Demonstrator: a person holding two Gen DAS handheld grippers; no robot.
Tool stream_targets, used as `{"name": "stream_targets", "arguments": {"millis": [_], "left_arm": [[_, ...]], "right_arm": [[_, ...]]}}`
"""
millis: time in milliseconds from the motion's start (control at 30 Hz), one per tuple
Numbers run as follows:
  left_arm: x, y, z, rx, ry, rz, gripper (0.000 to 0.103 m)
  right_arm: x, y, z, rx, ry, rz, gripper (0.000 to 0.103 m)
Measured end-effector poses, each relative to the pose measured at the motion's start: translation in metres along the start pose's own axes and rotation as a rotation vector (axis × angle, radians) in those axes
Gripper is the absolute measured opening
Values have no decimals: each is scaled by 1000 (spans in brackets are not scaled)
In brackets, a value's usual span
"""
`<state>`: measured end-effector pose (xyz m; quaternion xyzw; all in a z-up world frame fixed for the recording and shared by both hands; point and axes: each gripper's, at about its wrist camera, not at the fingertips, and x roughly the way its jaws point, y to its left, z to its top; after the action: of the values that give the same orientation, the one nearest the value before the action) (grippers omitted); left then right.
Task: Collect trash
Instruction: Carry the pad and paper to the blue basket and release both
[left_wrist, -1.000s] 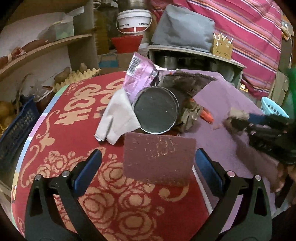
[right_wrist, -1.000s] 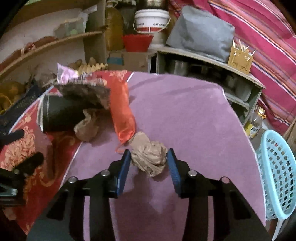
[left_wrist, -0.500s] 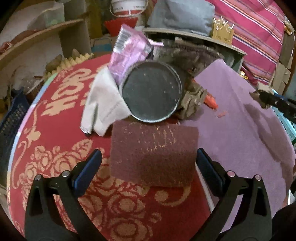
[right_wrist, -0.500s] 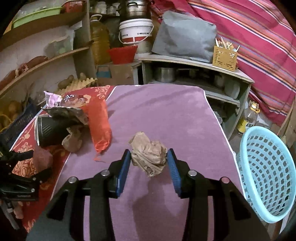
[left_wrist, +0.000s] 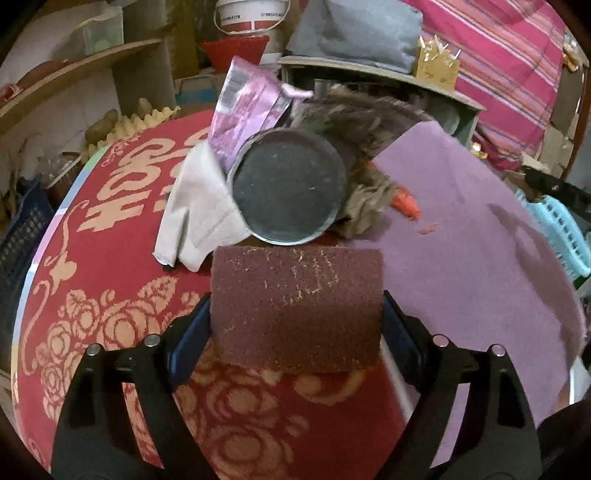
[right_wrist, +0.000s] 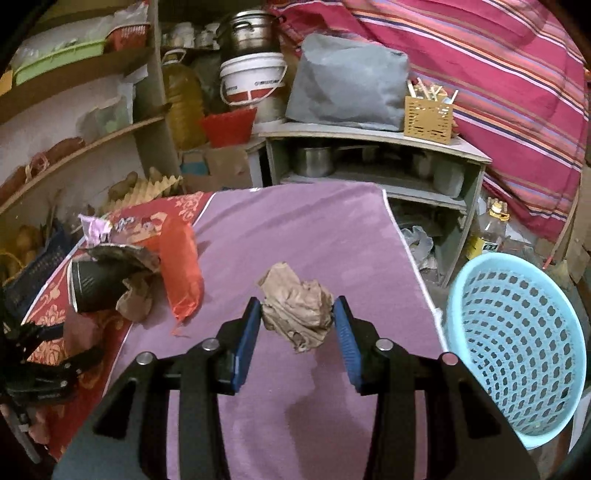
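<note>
left claw (left_wrist: 295, 325) closing round scouring pad (left_wrist: 295, 306); right claw (right_wrist: 297, 332) gripping paper wad (right_wrist: 297, 314)

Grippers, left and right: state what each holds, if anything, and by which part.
The right gripper holds a crumpled brown paper ball by its two sides. The left gripper, jaws just closing, has a maroon scouring pad between its fingers, at the pad's side edges.

The scouring pad (left_wrist: 295, 308) looks coarse and fibrous, the paper wad (right_wrist: 297, 306) crumpled and matt, the basket (right_wrist: 517, 343) smooth perforated plastic, the wrapper (left_wrist: 245, 112) glossy foil.
</note>
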<state>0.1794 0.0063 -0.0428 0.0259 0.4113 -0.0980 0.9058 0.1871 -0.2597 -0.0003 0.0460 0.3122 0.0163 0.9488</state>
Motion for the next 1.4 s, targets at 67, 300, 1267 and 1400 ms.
{"name": "stream_targets", "arguments": {"millis": [67,300,1267,1400], "left_arm": [[-13,-8,3,22,-39,8,84],[-41,-61,31,88,-163,23,84],[13,-370,104,261,-247,-227,84],[19,-385,106,287,-233,-242,86]], "right_arm": [[-4,-7,2,12,-10,-6,41],[-21,-56,12,84,-54,-46,41],[-72,-278,-5,310,-97,-288,41],[-71,-286,-8,326,-92,-288,41]]}}
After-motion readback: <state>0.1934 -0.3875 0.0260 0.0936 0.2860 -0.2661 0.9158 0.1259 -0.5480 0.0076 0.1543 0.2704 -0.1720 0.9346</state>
